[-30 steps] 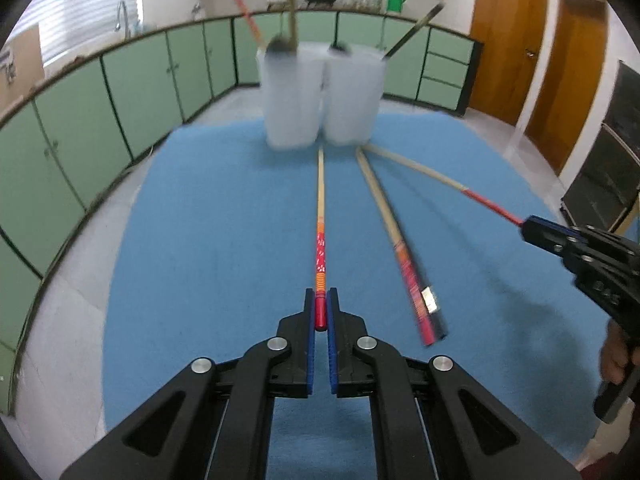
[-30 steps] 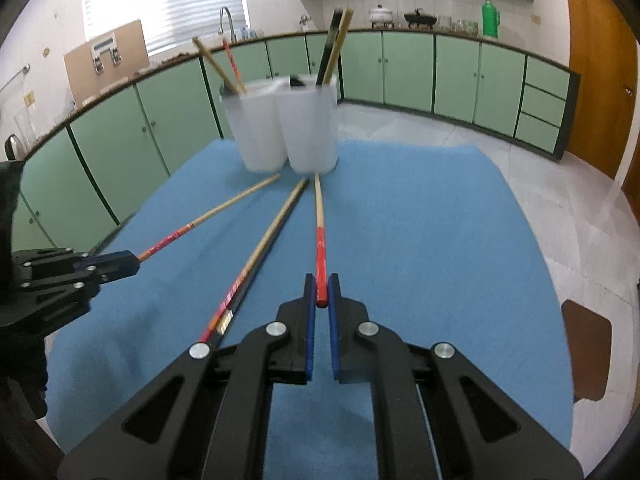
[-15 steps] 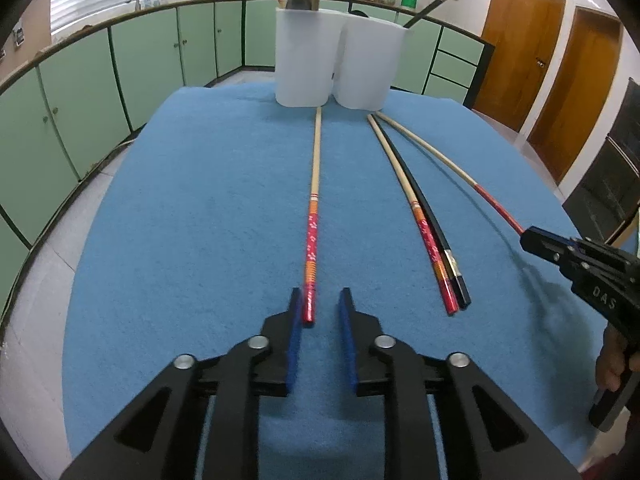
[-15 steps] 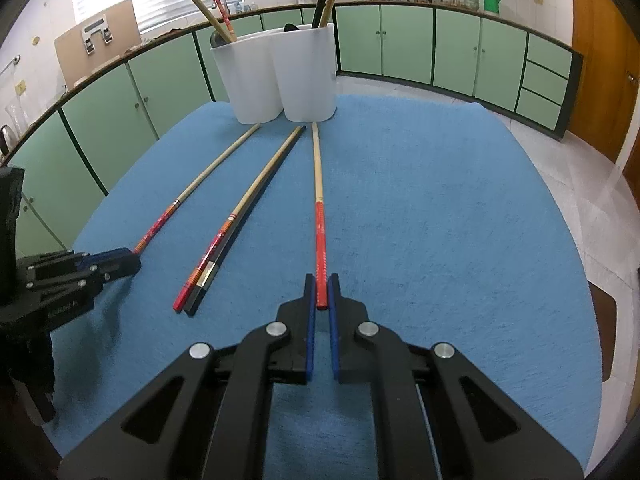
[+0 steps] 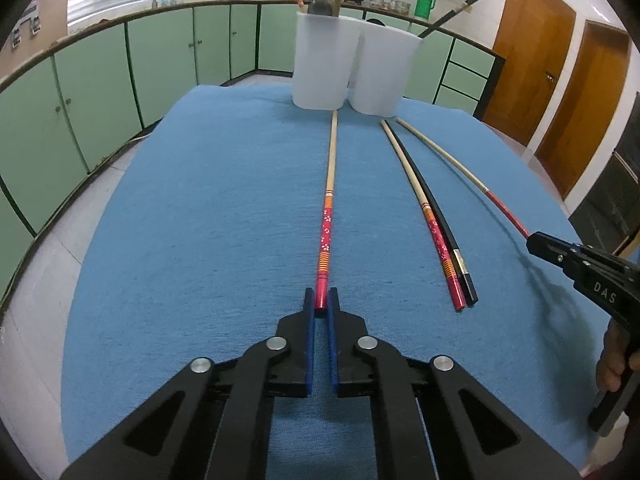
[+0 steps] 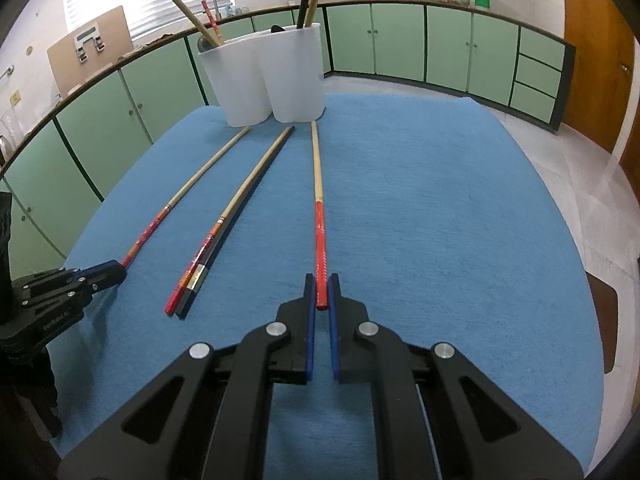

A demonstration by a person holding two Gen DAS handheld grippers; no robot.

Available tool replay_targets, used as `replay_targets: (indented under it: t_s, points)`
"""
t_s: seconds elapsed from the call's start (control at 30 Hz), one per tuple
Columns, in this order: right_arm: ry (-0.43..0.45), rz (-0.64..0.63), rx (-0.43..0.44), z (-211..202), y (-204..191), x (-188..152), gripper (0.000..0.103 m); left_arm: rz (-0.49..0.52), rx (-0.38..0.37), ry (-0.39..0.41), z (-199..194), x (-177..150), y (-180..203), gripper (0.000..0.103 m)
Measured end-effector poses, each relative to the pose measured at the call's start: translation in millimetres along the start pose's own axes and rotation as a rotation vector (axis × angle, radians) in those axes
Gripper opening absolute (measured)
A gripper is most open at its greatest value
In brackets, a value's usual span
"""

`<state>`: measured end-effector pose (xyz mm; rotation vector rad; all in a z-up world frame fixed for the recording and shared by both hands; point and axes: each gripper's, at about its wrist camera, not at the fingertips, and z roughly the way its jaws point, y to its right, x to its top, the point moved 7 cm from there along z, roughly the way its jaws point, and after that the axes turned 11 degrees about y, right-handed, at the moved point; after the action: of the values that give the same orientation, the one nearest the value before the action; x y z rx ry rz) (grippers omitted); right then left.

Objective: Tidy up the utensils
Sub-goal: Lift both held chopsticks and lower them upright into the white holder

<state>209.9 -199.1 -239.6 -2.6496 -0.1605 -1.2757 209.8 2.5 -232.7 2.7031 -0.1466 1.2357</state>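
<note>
Left hand-held gripper (image 5: 321,300) is pinched narrow on the red end of a floral chopstick (image 5: 327,216); stick's long axis runs straight ahead from the fingers, bare tip just short of the white holder (image 5: 320,64). Right hand-held gripper (image 6: 322,290) is likewise closed narrow on a plain red-ended chopstick (image 6: 319,216), also pointing at the holder. Both sticks lie flat on the blue tabletop (image 5: 200,220), w/ a loose pair (image 5: 440,236) between them. Both grippers sit low, level, fingers fwd. Next move, I'd judge: lift and tip each stick into the holder; neither hand is clearly nearer.
</note>
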Motion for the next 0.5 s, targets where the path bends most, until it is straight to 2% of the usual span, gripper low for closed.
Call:
replay_targets:
  t_s: [0.17,0.33,0.5]
  points:
    - [0.003,0.000,0.001,-0.4,0.5,1.6,0.005,0.004,-0.006,0.004,-5.4,5.3,2.3,0.005]
    - [0.042,-0.024,-0.007,-8.9,1.5,14.9,0.005,0.028,-0.017,0.064,-28.7,33.2,6.5,0.005]
    - [0.111,-0.043,-0.008,-25.4,2.2,42.9,0.005,0.054,-0.035,0.136,-54.3,65.8,10.6,0.005]
